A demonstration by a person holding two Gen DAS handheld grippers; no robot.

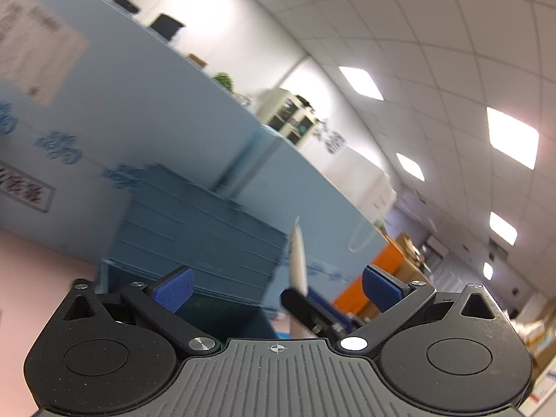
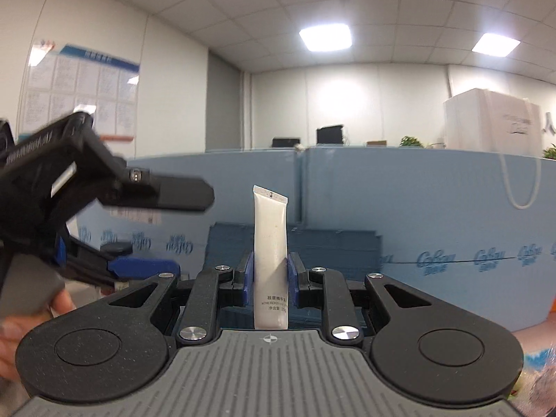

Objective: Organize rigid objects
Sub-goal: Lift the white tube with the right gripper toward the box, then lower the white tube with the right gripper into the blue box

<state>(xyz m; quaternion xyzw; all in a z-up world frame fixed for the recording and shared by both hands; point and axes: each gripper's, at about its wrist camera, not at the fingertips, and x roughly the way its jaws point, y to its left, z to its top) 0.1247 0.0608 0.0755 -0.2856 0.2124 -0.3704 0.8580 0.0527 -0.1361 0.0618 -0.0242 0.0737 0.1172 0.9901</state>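
A white cream tube point(image 2: 270, 257) stands upright between the blue pads of my right gripper point(image 2: 270, 271), which is shut on its lower half. The same tube point(image 1: 299, 257) shows edge-on in the left wrist view, with the right gripper's black fingers point(image 1: 305, 309) below it. My left gripper point(image 1: 276, 283) is open wide with nothing between its blue pads point(image 1: 173, 288). In the right wrist view the left gripper point(image 2: 156, 229) reaches in from the left, a hand point(image 2: 31, 316) holding its handle. A dark blue crate point(image 1: 198, 239) stands ahead of both grippers point(image 2: 295, 243).
A light blue foam partition point(image 2: 417, 208) runs behind the crate. The pink table surface point(image 1: 38, 278) shows at the left. Orange and cardboard boxes point(image 1: 389, 274) sit at the far right. A white bag point(image 2: 493, 121) stands above the partition.
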